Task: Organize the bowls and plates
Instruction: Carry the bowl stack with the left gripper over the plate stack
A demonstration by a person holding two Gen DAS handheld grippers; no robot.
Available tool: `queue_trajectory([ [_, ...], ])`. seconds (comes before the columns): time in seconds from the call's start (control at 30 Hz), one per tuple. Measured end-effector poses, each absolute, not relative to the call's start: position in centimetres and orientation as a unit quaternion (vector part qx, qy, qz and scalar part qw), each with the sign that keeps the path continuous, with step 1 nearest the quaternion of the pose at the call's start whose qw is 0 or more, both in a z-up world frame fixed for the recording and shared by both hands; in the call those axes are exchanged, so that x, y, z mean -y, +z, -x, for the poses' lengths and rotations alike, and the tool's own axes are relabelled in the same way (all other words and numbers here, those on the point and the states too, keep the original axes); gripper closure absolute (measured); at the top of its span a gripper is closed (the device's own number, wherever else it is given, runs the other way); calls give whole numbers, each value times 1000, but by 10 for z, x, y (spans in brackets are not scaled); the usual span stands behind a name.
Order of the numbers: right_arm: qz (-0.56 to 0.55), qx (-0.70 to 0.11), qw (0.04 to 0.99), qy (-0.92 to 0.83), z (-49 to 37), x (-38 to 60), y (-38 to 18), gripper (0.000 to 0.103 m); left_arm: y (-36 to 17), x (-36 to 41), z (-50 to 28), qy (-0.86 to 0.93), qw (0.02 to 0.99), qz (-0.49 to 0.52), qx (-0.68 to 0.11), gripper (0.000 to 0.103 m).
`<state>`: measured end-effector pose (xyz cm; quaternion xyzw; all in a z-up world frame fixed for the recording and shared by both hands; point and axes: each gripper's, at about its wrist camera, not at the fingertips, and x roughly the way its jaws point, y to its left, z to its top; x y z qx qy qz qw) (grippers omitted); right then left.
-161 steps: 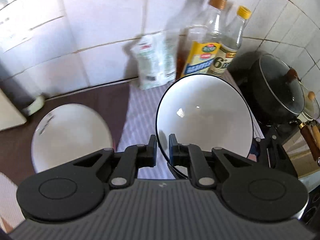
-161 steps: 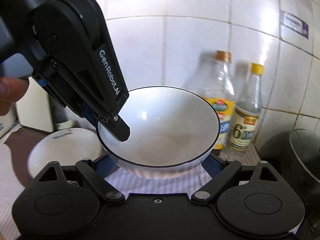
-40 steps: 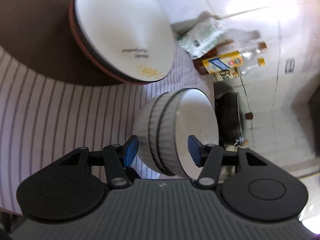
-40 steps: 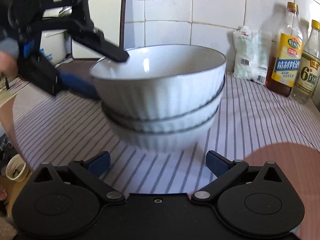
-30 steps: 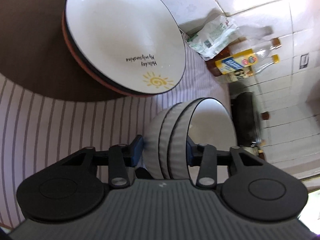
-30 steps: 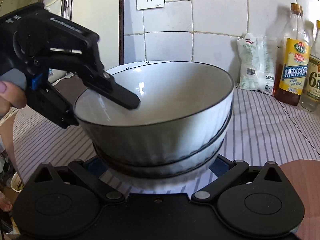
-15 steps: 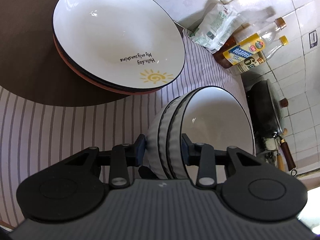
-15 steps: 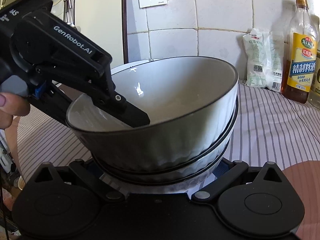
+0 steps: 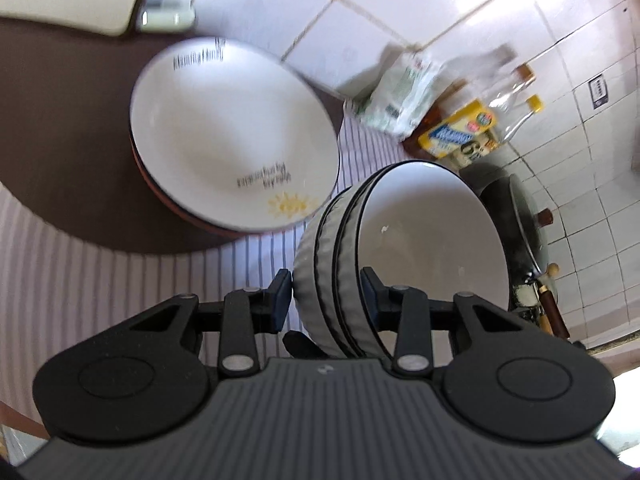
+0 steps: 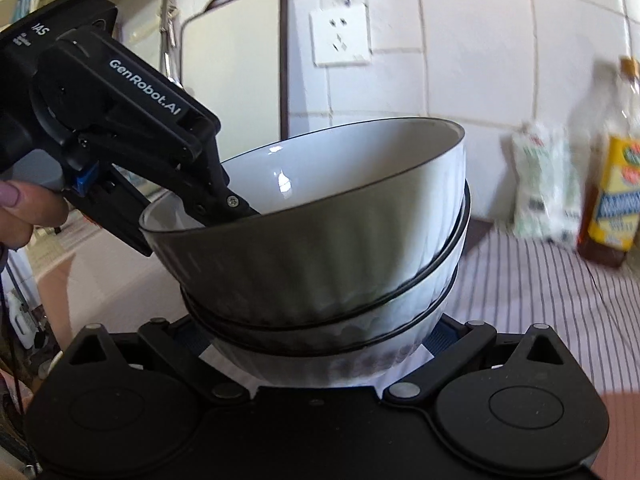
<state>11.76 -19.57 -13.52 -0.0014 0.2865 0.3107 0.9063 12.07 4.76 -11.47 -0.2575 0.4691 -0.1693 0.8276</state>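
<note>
A stack of three ribbed white bowls with black rims (image 9: 352, 264) (image 10: 328, 264) is held up off the striped cloth. My left gripper (image 9: 326, 292) is shut on the stack's rims, one finger inside the top bowl and one outside; it shows in the right wrist view (image 10: 224, 204). My right gripper (image 10: 320, 344) is shut on the bottom bowl's base from both sides. A stack of wide plates (image 9: 232, 136), the top one white with a sun print, sits on the brown mat to the left.
A striped cloth (image 9: 80, 280) covers the counter. By the tiled wall stand a white bag (image 9: 400, 96) (image 10: 544, 184) and oil bottles (image 9: 464, 132) (image 10: 616, 196). A dark lidded pan (image 9: 516, 224) sits right. A cutting board (image 10: 236, 64) and a wall socket (image 10: 340, 32) are behind.
The bowl stack has risen off the cloth and moved back toward the wall, with both grippers on it. The left gripper has closed on the rims since 1.3 s ago.
</note>
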Motion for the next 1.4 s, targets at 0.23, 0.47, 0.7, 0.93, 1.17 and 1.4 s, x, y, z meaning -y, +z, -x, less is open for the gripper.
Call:
queue_trajectory([
  [0.23, 4, -261, 904, 337, -149, 170, -112, 0, -84, -76, -138, -145, 846, 249, -448, 68],
  [0.47, 1, -266, 901, 343, -188, 146, -115, 0, -88, -101, -172, -144, 856, 235, -437, 68],
  [0.7, 10, -281, 901, 330, -219, 129, -136, 0, -112, -107, -205, -138, 857, 244, -432, 67],
  [0.93, 19, -306, 896, 323, -239, 120, -148, 0, -128, -107, -222, -137, 856, 240, -437, 67],
  [1.17, 27, -336, 889, 310, -252, 112, -153, 0, -136, -110, -236, -132, 857, 238, -437, 67],
  [1.4, 45, -357, 881, 307, -259, 100, -163, 0, -140, -106, -238, -121, 862, 220, -441, 67],
])
